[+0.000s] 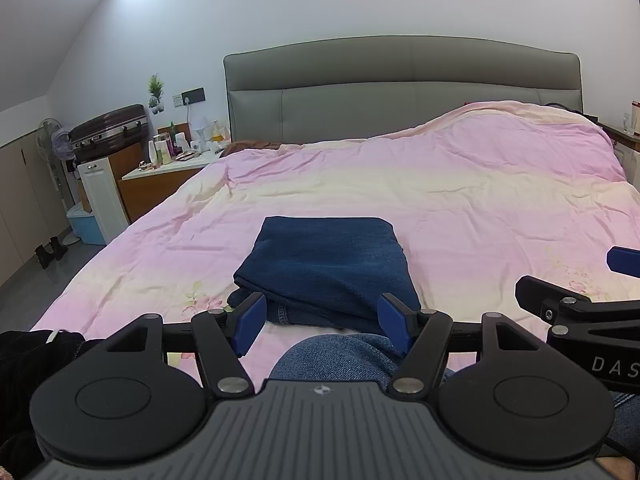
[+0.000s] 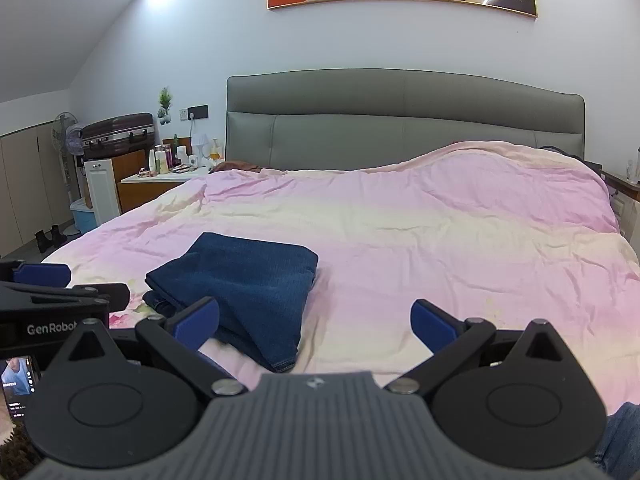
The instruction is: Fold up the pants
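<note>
denim pants (image 1: 328, 268) lie folded near the bed's (image 1: 460, 200) foot edge; left tongs (image 1: 324, 326) and right tongs (image 2: 316, 322) spread, holding nothing.

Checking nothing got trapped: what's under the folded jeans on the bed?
The folded jeans lie on the pink floral duvet, which shows all around them. Whatever sits directly beneath is covered by the denim and cannot be seen.
</note>
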A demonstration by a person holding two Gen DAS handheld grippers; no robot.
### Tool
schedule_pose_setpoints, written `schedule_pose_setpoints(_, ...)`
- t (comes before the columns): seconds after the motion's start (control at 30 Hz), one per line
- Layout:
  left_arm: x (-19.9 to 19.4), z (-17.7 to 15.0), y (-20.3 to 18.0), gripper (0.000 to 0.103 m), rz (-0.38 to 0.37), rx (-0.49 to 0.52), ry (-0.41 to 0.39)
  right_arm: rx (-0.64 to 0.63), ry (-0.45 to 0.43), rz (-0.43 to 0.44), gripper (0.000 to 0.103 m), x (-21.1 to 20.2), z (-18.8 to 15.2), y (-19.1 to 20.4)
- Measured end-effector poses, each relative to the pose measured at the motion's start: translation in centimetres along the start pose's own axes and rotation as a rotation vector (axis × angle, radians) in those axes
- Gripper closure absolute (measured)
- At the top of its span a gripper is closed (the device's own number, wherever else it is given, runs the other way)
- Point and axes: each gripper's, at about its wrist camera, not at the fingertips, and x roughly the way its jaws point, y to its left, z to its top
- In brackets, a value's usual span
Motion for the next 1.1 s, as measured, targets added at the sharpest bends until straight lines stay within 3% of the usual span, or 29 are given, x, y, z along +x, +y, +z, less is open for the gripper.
schedule_pose_setpoints(1.1, -0.22, 0.10, 0.35, 0.027, -0.043, 0.028, -0.030, 0.005, 0.012, 0.007, 0.005, 0.27, -0.21, -0.23)
